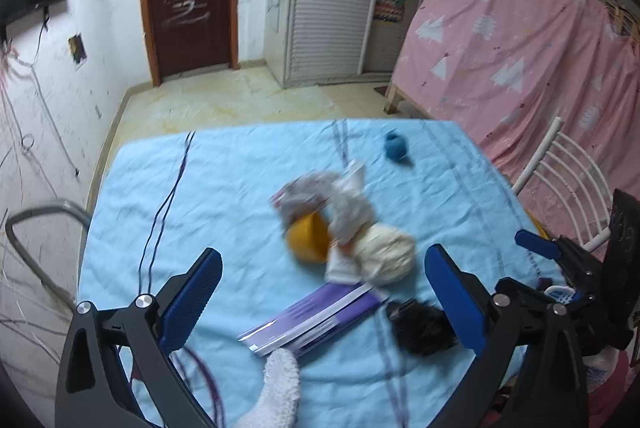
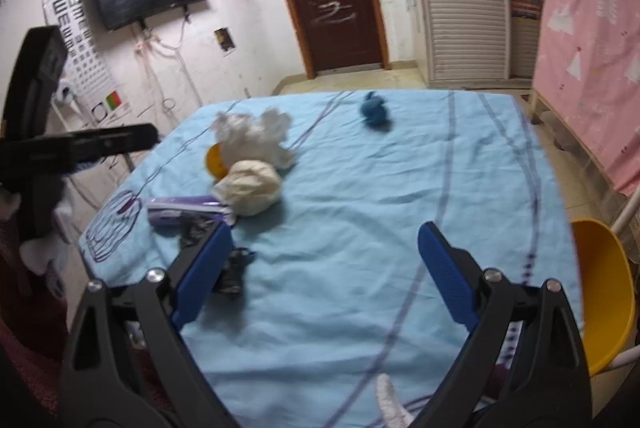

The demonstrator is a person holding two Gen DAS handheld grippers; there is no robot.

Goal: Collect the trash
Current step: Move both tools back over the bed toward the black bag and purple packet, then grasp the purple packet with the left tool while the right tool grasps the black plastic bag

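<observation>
**Trash scattered on a cloth-covered bench**

Trash is seen clustered on the light blue cloth (image 2: 360,212) of the bench: crumpled white paper (image 2: 256,134), a cream wad (image 2: 250,186), an orange piece (image 1: 308,240), a purple packet (image 1: 316,316) and black scraps (image 1: 420,328). A blue crumpled ball (image 2: 374,110) lies apart, toward the far edge. The left hand-held gripper (image 1: 322,298) is held spread above the near part of the pile, nothing pinched. The right hand-held gripper (image 2: 324,274) is likewise spread wide over bare cloth, empty.
</observation>
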